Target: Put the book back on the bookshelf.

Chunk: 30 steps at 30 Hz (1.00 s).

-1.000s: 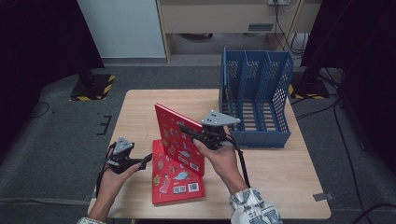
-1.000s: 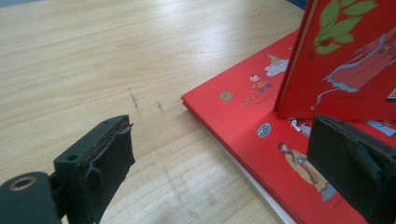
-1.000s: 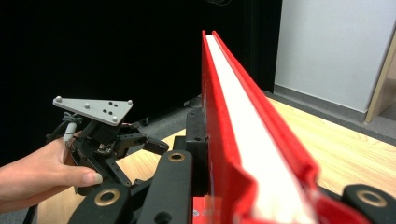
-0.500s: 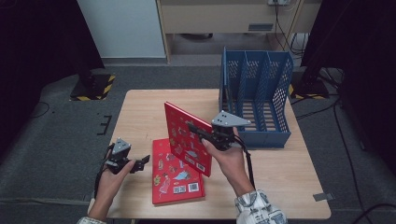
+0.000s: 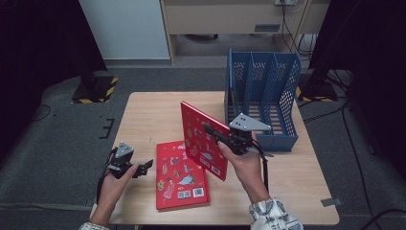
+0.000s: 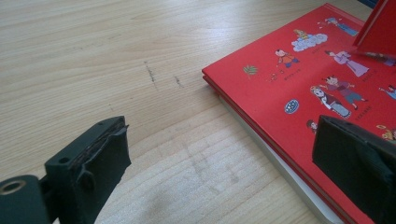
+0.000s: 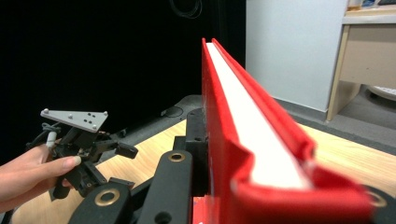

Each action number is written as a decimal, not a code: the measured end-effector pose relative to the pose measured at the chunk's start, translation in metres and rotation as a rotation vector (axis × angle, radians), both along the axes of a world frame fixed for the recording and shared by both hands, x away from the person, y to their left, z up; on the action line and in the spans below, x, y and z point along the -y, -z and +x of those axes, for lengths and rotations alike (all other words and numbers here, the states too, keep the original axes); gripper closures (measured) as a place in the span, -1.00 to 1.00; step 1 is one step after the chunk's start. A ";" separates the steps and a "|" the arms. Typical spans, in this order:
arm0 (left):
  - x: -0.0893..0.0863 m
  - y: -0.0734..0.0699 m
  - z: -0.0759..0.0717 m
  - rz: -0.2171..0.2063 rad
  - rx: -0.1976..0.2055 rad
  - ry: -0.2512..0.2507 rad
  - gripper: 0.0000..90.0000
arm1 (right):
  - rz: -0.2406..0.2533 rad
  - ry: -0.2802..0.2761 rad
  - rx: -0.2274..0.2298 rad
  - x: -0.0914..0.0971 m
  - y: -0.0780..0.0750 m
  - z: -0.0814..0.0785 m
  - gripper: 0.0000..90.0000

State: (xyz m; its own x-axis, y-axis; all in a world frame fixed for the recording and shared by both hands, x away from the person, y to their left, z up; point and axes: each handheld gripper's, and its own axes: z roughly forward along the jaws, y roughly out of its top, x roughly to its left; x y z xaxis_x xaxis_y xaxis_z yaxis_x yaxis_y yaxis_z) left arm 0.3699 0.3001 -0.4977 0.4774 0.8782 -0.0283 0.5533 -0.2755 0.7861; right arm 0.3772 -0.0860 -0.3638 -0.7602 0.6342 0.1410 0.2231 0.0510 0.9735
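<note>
Nearest the front edge of the desk (image 5: 143, 110), toward its left corner, the left gripper (image 5: 143, 168) rests low over the wood in the person's left hand (image 5: 114, 184). Its fingers (image 6: 100, 158) stand wide with nothing between them; they have just been opening a little further, and the hand has kept its place since a second ago. In the left gripper view one finger sits over bare wood and the other over the near corner of the flat red book (image 5: 181, 175).

That flat red book lies cover up near the front edge, a little left of the middle, where it lay a second ago.

Just behind and to the right of it, the right gripper (image 5: 214, 132) holds the second red book (image 5: 203, 139) clear of the desk, tilted on edge with its cover turned to the left. The fingers are clamped narrow on this book's right edge. Compared with a second ago, the held book and the right hand (image 5: 244, 163) have shifted rightward, closer to the blue file rack (image 5: 261, 91).

The blue file rack stands at the right part of the far edge, unmoved, its compartments open toward the person.
</note>
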 end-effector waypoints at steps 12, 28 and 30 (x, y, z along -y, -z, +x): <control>-0.001 0.002 0.000 0.006 -0.008 -0.009 -0.93 | 0.011 0.054 0.010 0.022 -0.002 -0.005 0.77; -0.002 0.004 0.001 0.007 -0.020 -0.015 -0.93 | 0.020 0.099 0.011 0.052 -0.002 -0.013 0.77; -0.001 0.005 0.001 0.009 -0.021 -0.014 -0.93 | 0.016 0.099 0.010 0.054 -0.001 -0.013 0.77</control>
State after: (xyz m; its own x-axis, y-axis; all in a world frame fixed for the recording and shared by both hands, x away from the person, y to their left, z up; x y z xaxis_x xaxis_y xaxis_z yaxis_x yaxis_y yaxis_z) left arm 0.3710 0.3011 -0.5023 0.4646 0.8850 -0.0305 0.5735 -0.2745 0.7718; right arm 0.3640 -0.1399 -0.3629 -0.6951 0.7042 0.1447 0.2169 0.0135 0.9761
